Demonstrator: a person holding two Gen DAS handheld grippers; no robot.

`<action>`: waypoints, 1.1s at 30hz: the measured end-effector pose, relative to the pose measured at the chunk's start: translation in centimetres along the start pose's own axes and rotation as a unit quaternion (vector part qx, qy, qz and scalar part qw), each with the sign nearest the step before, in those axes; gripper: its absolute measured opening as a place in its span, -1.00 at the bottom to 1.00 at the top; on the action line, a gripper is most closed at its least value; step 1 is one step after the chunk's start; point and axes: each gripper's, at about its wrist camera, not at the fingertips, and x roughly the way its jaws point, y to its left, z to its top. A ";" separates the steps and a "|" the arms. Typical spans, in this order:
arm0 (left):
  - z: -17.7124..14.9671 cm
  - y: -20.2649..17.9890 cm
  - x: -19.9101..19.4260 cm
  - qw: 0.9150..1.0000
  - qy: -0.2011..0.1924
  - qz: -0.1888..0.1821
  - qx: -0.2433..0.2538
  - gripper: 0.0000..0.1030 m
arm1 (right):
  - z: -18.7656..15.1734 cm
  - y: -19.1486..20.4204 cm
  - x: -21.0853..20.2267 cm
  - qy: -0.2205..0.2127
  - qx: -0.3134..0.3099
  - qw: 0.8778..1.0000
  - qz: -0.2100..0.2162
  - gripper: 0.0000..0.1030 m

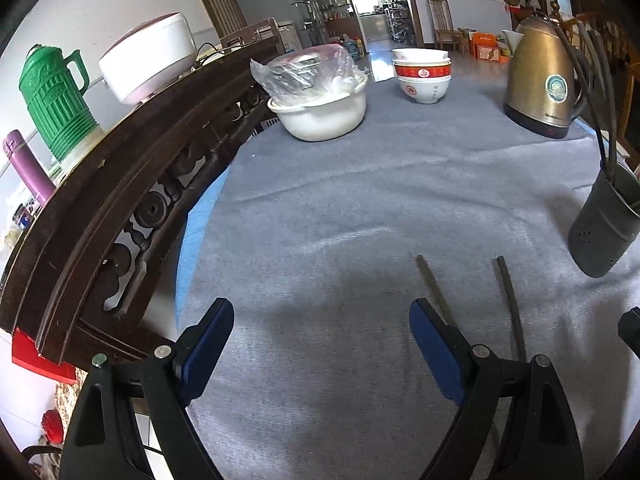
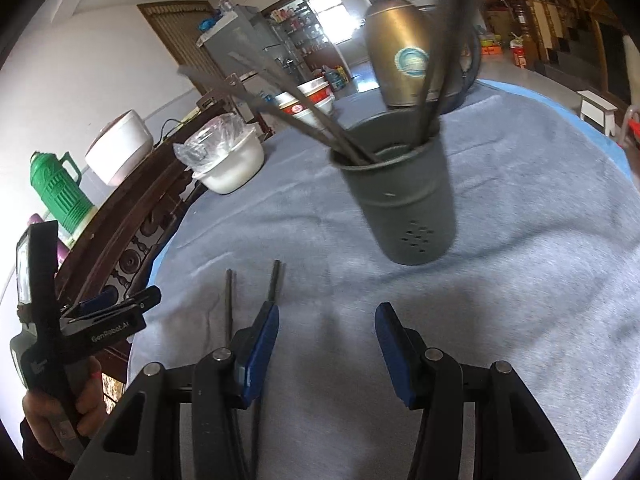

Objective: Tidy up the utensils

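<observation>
A dark grey holder cup [image 2: 404,204] stands on the grey cloth w/ little holes low on its side, and it looks a bit tilted in the right wrist view. Several long dark chopsticks [image 2: 304,124] stick up out of it, leaning diff ways, some left & some right. 2 more dark chopsticks [image 1: 472,308] lie flat on the cloth near the cup, side by side w/ a gap, not touching it.
</observation>
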 end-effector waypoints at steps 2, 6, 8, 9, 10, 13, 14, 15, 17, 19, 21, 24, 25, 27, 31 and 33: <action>-0.2 0.4 0.3 1.000 0.004 0.001 -0.002 0.74 | 0.2 1.1 0.7 0.005 -0.015 1.000 -0.008 0.06; -0.5 1.2 0.8 1.000 0.007 0.003 -0.007 0.74 | 0.8 3.1 2.2 0.020 -0.040 0.999 -0.021 0.06; -0.6 1.7 0.9 1.000 0.009 0.002 -0.012 0.74 | 1.4 4.2 3.4 0.035 -0.056 0.997 -0.035 0.03; -0.6 1.8 1.0 1.000 0.009 0.001 -0.014 0.74 | 1.5 4.5 3.7 0.038 -0.059 0.997 -0.038 0.02; -0.7 1.9 1.0 1.000 0.009 0.001 -0.015 0.74 | 1.8 4.9 4.3 0.044 -0.065 0.996 -0.046 -0.03; -0.9 2.2 1.1 1.000 0.010 0.000 -0.016 0.74 | 2.5 5.6 6.2 0.070 -0.075 0.992 -0.069 -0.22; -0.9 2.3 1.2 1.000 0.011 0.000 -0.016 0.74 | 2.7 5.7 7.0 0.081 -0.072 0.991 -0.072 -0.22; -0.9 2.4 1.2 1.000 0.011 0.000 -0.017 0.74 | 2.9 5.8 7.9 0.096 -0.070 0.990 -0.077 -0.22; -1.0 2.6 1.3 1.000 0.011 -0.002 -0.019 0.74 | 3.2 5.8 9.1 0.113 -0.066 0.988 -0.083 -0.22; -1.1 2.7 1.3 1.000 0.011 -0.003 -0.020 0.74 | 3.3 5.9 9.6 0.121 -0.063 0.987 -0.087 -0.22; -1.1 2.9 1.4 1.000 0.012 -0.003 -0.022 0.74 | 3.6 6.2 10.3 0.130 -0.064 0.985 -0.092 -0.22; -1.1 3.0 1.6 1.000 0.014 -0.005 -0.024 0.74 | 3.8 6.4 11.2 0.140 -0.062 0.983 -0.103 -0.22; -1.1 3.0 1.6 1.000 0.014 -0.005 -0.024 0.74 | 3.8 6.4 11.4 0.143 -0.060 0.982 -0.105 -0.22; -1.1 3.0 1.6 1.000 0.013 -0.006 -0.024 0.74 | 3.9 6.4 11.8 0.150 -0.058 0.981 -0.108 -0.22; -1.1 3.1 1.7 1.000 0.014 -0.008 -0.027 0.74 | 3.7 6.5 12.7 0.159 -0.059 0.979 -0.114 -0.22; -1.1 3.1 1.7 0.999 0.015 -0.008 -0.027 0.74 | 3.5 6.6 13.0 0.161 -0.059 0.978 -0.116 -0.26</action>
